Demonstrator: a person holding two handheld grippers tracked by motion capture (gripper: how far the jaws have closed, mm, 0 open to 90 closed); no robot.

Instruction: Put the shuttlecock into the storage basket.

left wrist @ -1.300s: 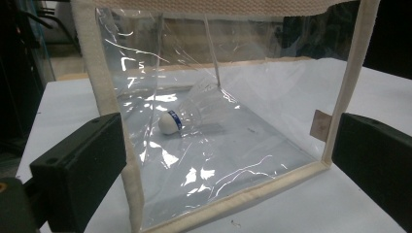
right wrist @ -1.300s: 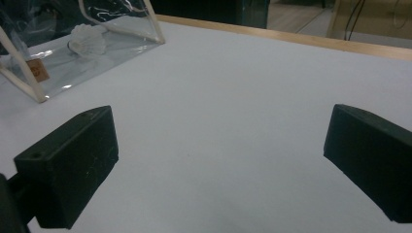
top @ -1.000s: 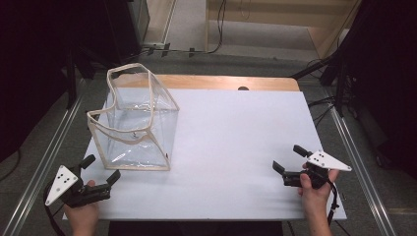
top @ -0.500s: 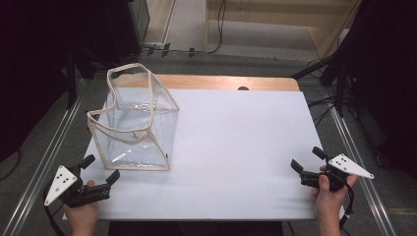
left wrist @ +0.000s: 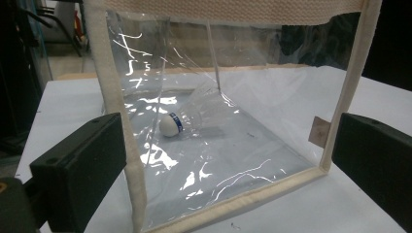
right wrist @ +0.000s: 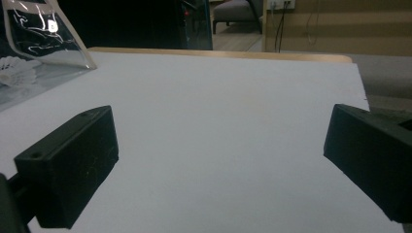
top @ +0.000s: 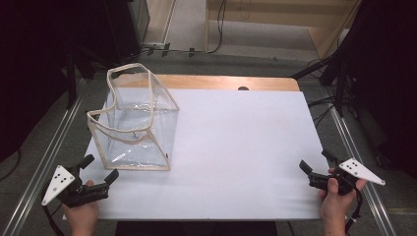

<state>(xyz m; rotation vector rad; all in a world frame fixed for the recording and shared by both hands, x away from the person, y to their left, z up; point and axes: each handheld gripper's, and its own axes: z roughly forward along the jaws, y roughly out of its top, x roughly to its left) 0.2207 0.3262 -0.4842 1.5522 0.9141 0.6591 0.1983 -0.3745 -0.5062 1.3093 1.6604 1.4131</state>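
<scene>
A see-through bag (top: 135,123) with a cream edge stands on the left side of the white table (top: 236,147), and a shuttlecock (left wrist: 192,119) lies on its side inside it. The left gripper (top: 98,169) sits just in front of the bag with its jaws spread wide and nothing between them. The right gripper (top: 314,164) is far off at the right edge, also spread wide and empty, and the bag's far corner looks blurry from there.

One clear bag (top: 135,125), one shuttlecock (left wrist: 192,117) inside it, one counter (top: 246,147), and two hand-held grippers: left hand-held gripper (top: 102,170), right hand-held gripper (top: 314,161)
</scene>
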